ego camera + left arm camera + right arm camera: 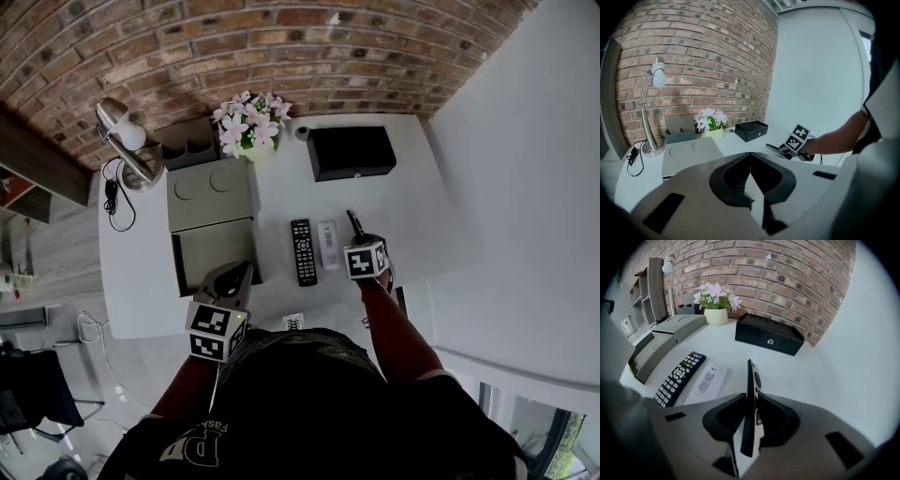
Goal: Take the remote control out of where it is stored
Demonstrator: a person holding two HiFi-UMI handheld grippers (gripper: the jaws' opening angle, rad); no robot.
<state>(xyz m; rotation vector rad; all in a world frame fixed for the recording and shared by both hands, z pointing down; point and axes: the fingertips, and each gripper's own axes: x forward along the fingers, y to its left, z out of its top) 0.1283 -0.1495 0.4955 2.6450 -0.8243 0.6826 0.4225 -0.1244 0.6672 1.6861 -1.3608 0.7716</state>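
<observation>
We see soft, even daylight, perhaps from the window [527,424] at lower right; edges bend strongly and corners go dark.

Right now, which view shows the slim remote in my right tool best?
The right gripper view: the slim remote stands edge-on, close up, clamped between the right tool's jaws. The head view shows it small, sticking out ahead of the tool. The left gripper view shows only a distant dark sliver.

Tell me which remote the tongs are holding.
The slim black remote, on edge in the right tongs; the wide black remote and white remote lie flat.
</observation>
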